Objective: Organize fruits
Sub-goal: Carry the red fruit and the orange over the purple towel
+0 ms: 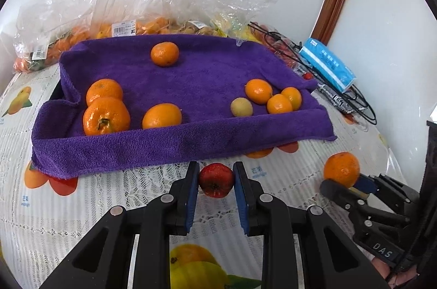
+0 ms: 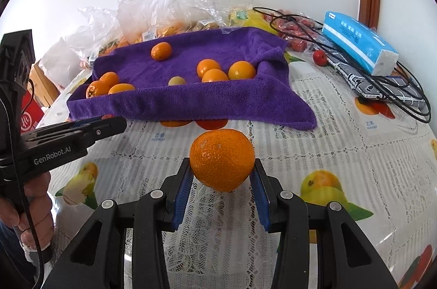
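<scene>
Just before purple towel (image 1: 164, 149) edge, tablecloth (image 1: 131, 188).

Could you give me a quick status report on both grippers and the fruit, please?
Left gripper shut on small red fruit. Right gripper shut on mandarin. Purple towel tray ahead, path clear.

bagged fruit (image 1: 153, 25) blurred behind plastic, tray under purple towel (image 1: 191, 87) hidden

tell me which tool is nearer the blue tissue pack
Right. The right tool, shut on an orange, sits on the tissue pack's side of the table. The left tool, gripping a small red fruit, is further over, away from it.
</scene>
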`<state>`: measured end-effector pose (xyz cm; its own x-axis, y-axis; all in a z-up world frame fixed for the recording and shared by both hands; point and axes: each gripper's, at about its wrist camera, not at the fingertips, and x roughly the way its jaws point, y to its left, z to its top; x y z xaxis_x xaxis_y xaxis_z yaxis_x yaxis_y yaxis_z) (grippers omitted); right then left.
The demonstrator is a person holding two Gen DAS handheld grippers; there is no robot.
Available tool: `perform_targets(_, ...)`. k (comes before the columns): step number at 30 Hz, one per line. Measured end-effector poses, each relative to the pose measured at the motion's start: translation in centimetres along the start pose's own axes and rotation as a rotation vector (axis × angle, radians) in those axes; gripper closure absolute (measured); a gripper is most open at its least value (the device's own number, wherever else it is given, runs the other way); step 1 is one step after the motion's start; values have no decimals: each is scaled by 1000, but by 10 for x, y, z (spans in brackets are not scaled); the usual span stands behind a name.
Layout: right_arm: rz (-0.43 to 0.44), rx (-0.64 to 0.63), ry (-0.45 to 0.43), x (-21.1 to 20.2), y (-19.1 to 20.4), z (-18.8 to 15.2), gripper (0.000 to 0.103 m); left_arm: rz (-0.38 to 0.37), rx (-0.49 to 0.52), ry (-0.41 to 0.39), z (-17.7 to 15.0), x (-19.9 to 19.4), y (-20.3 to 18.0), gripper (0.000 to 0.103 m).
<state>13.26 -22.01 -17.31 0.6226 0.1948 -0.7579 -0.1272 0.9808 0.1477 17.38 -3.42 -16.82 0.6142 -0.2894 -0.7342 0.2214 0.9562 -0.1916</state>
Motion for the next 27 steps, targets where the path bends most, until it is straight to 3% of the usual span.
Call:
perform_targets(22, -15, 40, -12, -3, -6, 0, 61, -31, -6, -54, 2, -16, -3, 79)
perform_targets(27, 14, 56, -33, -12, -3, 11, 61, -33, 9, -68, 6, -24, -4, 79)
